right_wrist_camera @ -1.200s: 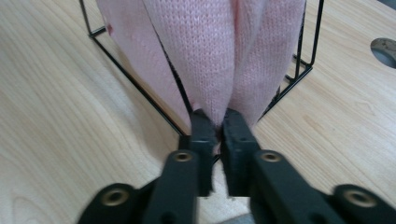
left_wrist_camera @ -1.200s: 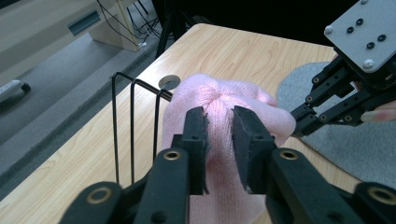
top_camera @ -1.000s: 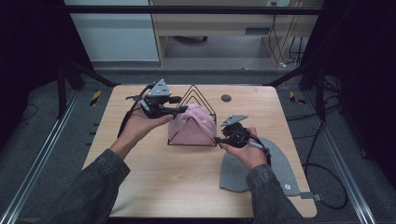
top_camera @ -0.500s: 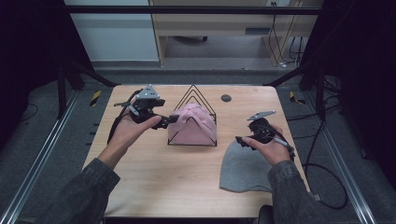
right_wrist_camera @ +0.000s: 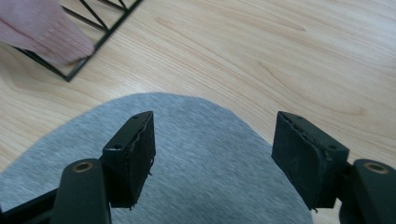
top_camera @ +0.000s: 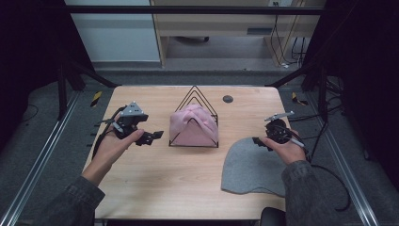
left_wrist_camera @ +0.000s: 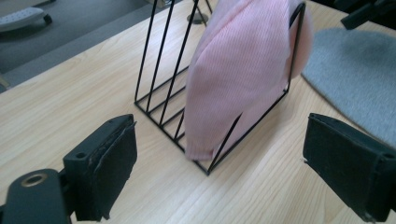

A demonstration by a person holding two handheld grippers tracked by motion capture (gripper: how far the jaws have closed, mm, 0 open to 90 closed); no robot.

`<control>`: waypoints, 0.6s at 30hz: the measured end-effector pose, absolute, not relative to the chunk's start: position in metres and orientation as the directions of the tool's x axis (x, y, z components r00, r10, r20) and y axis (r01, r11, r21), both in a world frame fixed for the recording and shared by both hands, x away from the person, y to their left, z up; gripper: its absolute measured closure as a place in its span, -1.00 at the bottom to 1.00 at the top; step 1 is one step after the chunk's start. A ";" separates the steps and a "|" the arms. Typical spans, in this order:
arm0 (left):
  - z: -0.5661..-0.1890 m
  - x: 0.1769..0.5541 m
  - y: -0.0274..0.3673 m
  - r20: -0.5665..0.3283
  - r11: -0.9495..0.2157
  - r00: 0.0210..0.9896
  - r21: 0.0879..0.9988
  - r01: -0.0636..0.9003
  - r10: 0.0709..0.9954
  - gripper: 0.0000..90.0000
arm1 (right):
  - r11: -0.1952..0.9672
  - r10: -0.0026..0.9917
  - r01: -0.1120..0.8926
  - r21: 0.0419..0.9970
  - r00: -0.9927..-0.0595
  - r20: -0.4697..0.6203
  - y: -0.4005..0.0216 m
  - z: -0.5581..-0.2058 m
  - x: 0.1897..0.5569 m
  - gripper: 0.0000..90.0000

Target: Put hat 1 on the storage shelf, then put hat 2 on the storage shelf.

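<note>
The left gripper is released, its jaws having just opened wide with nothing between them; it hangs just beside the wire rack on that rack's left side, clear of it. In the left gripper view the pink beanie stands tucked upright in the rack's front slot, its lower edge resting on the counter inside the frame — that part of the work looks done.

The right gripper is also released, though its jaws have just been closing somewhat; they hover above the rounded top edge of the grey beanie, and the right gripper view shows cloth below the gap but no pad pressing on it. This hat lies flat on the counter, to the right of the rack and near the front edge, well apart from the pink one.

As I judge it, one hat is stowed and one is left — the grey beanie has yet to be grasped, lifted and slipped into one of the free slots behind the pink one.
</note>
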State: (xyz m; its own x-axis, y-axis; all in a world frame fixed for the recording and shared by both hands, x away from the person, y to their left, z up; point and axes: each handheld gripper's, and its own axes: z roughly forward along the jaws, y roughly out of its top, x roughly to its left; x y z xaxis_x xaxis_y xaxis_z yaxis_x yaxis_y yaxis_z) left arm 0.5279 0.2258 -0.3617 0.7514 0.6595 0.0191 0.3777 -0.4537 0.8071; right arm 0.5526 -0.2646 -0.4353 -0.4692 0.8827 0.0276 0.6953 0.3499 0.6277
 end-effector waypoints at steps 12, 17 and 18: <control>-0.374 0.510 0.249 0.016 -0.459 0.734 0.789 0.408 0.679 -0.79 | 0.324 0.907 0.738 0.592 -0.421 0.029 -0.292 -0.448 0.557 -0.14; -0.381 0.505 0.253 0.006 -0.463 0.736 0.781 0.419 0.677 -0.78 | 0.313 0.918 0.772 0.553 -0.395 0.033 -0.303 -0.458 0.560 -0.07; -0.382 0.504 0.254 0.006 -0.464 0.737 0.780 0.420 0.676 -0.78 | 0.311 0.919 0.777 0.546 -0.393 0.036 -0.305 -0.460 0.560 -0.07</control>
